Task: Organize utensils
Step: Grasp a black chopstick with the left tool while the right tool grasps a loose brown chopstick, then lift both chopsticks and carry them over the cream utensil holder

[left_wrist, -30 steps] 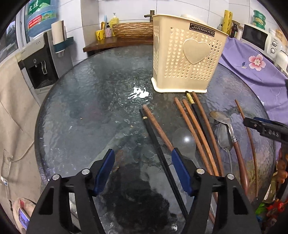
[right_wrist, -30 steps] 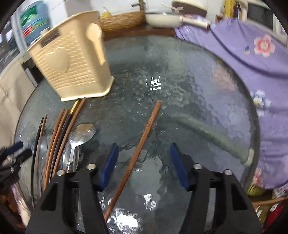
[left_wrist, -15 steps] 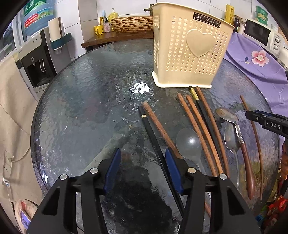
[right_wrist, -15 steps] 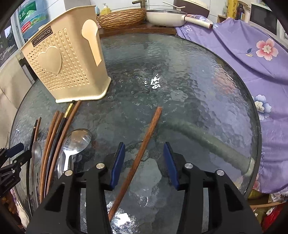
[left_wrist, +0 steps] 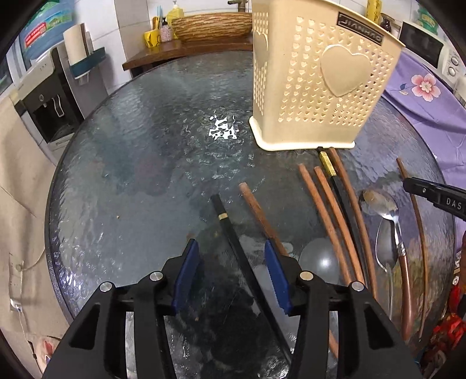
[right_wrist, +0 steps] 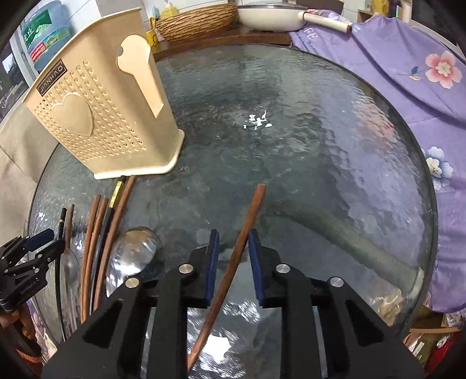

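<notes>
My left gripper [left_wrist: 231, 247] hovers low over the round glass table [left_wrist: 131, 175]. Its jaws are closing around a black chopstick [left_wrist: 224, 217] with a gold band, and the pads stand clear of it. A brown chopstick [left_wrist: 256, 210] lies just to its right. My right gripper [right_wrist: 233, 236] is closing on a lone brown chopstick [right_wrist: 256, 204]; a gap still shows at the left pad. The cream perforated holder [left_wrist: 314, 81] stands upright at the back. Several more chopsticks [left_wrist: 329, 210], a metal spoon [left_wrist: 381, 204] and a clear spoon [left_wrist: 317, 259] lie in front of it.
A purple flowered cloth [right_wrist: 407, 73] covers the surface right of the table. Behind the table a wooden shelf holds a woven basket [left_wrist: 212, 26] and a white pan [right_wrist: 268, 17]. A water dispenser [left_wrist: 43, 96] stands at the left.
Both pairs of jaws have narrowed, the right one much more. Both grippers moved forward towards the holder, which looks larger, each with its chopstick still between the pads.
</notes>
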